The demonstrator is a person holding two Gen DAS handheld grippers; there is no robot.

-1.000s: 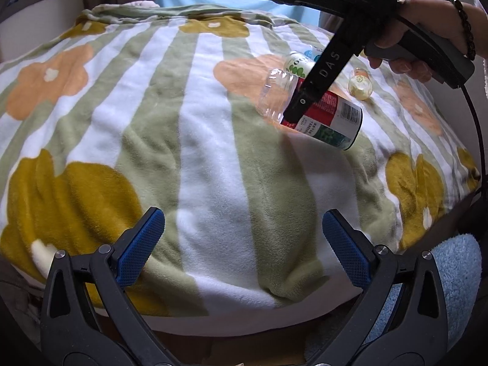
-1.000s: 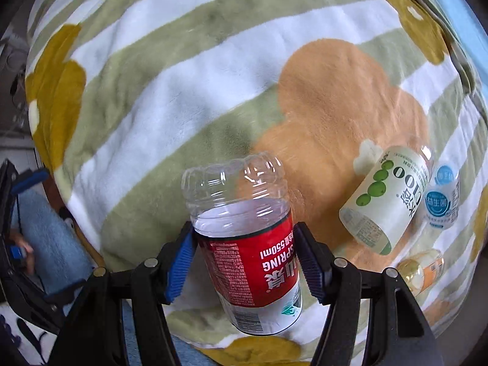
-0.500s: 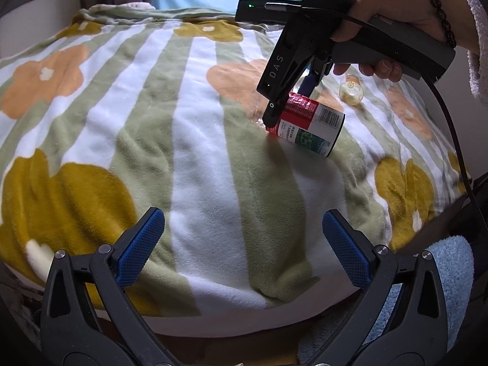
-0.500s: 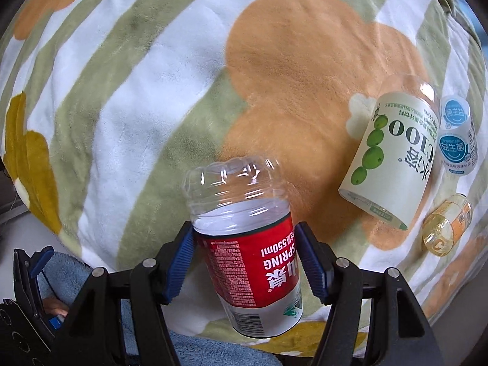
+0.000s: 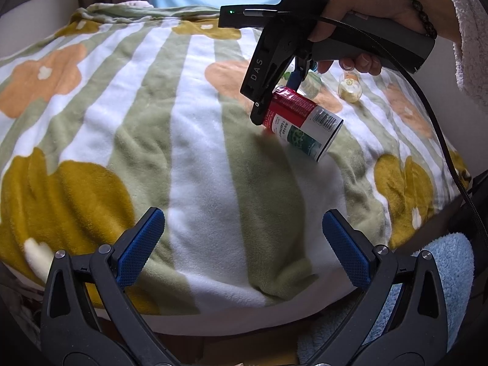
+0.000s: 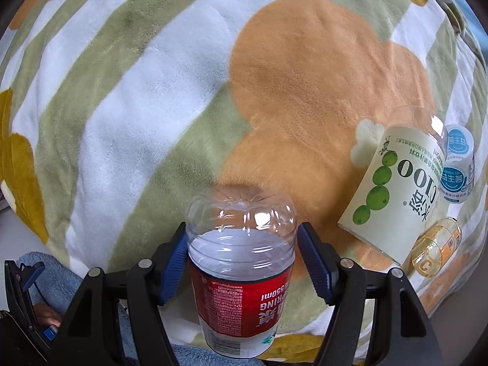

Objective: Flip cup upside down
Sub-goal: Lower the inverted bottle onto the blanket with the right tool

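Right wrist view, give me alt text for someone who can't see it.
The right gripper clamps a red-labelled cut bottle cup over a floral striped blanket. To the right lie a green-dotted C100 cup, a blue-labelled bottle and a small yellow bottle.

We can read "DAS" in pale letters down the black arm of the right gripper. On the cup its red label carries, upside down, "550ml" and the end of a word, "PRING", with fine print and a barcode we cannot make out. The pale bottle with green fruit reads "C100". The small white bottle shows blue Chinese characters, and the little amber bottle a "C".
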